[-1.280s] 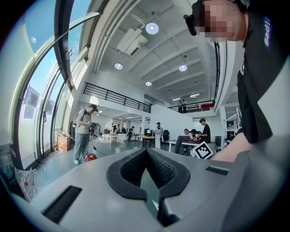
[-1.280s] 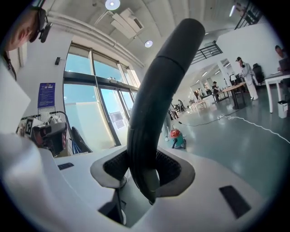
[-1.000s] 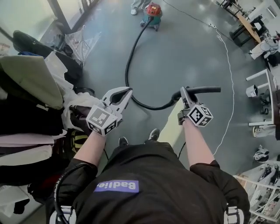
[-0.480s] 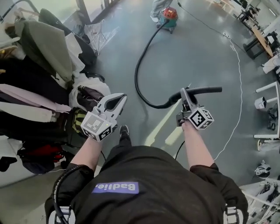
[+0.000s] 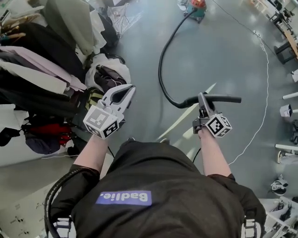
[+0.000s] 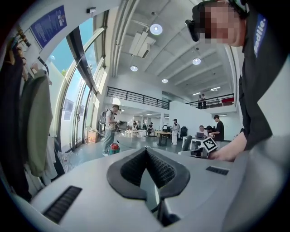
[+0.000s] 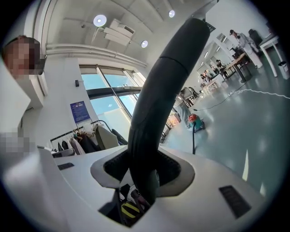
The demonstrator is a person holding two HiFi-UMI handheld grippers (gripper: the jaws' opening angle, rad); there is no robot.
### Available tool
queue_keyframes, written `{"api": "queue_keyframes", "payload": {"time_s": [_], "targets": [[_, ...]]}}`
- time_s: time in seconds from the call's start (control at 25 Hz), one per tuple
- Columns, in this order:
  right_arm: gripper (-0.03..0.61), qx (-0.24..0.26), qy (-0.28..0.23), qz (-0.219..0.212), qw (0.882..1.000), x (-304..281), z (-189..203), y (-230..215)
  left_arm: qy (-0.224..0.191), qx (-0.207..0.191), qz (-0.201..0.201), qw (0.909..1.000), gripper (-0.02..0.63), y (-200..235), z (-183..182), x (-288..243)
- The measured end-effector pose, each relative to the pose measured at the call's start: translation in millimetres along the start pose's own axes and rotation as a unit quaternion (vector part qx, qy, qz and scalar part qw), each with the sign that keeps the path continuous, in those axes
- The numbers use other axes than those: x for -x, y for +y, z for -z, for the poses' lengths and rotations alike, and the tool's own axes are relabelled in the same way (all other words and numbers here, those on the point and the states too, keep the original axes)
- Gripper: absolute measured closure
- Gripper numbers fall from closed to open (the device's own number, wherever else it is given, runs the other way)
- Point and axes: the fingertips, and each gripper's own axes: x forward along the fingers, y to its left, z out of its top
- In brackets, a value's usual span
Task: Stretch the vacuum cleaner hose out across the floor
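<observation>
The red and teal vacuum cleaner [image 5: 196, 5] stands far off on the grey floor. Its black hose [image 5: 160, 65] runs from it in a long bend towards me and ends in a rigid black tube [image 5: 223, 98]. My right gripper [image 5: 201, 96] is shut on that tube, which it holds level above the floor. In the right gripper view the tube [image 7: 158, 90] rises between the jaws of the right gripper [image 7: 144, 174], with the vacuum cleaner [image 7: 195, 121] far behind. My left gripper [image 5: 127, 89] hangs at the left, shut and empty; in its own view the left gripper [image 6: 146, 150] has its tips touching.
A rack of hanging clothes [image 5: 42, 69] and bags [image 5: 109, 76] crowds the left side. A thin white cable [image 5: 267, 88] curves over the floor at the right, near tables [image 5: 291, 42]. A person's feet [image 5: 182, 5] are beside the vacuum cleaner.
The vacuum cleaner has slid towards the top edge of the head view, farther from me, and the hose's bend has lengthened. The clothes rack now fills more of the left. Both grippers keep their state.
</observation>
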Motion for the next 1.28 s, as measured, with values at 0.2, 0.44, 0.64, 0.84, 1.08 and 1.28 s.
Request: {"api": "queue_keyframes", "payload": {"time_s": [0.2,0.44,0.64,0.84,1.08,1.28], "targets": [[0.411,-0.006,0.002,0.021,1.000,-3.9,29.4,31.3,-0.031,-0.008,-0.028,0.9991,0.604,58.2,-4.3,59.8],[0.411,0.012,0.013,0.037,0.999,-30.0,68.3,82.0,-0.036,0.025,-0.083,0.9956,0.604,143.2,39.1,168.3],[0.413,0.006,0.015,0.041,0.999,-41.3,78.9,99.9,-0.031,0.029,-0.116,0.9923,0.604,165.1,49.7,219.5],[0.413,0.007,0.052,0.014,0.999,-41.6,98.4,112.7,-0.032,0.023,-0.149,0.9881,0.604,151.3,49.4,249.0],[0.413,0.008,0.055,-0.038,0.998,-2.6,102.7,91.9,-0.023,0.008,-0.177,0.9838,0.606,78.8,49.5,245.8],[0.413,-0.001,0.087,-0.059,0.995,59.4,125.6,53.8,-0.011,0.004,-0.197,0.9804,0.604,0.9,43.9,222.3]]}}
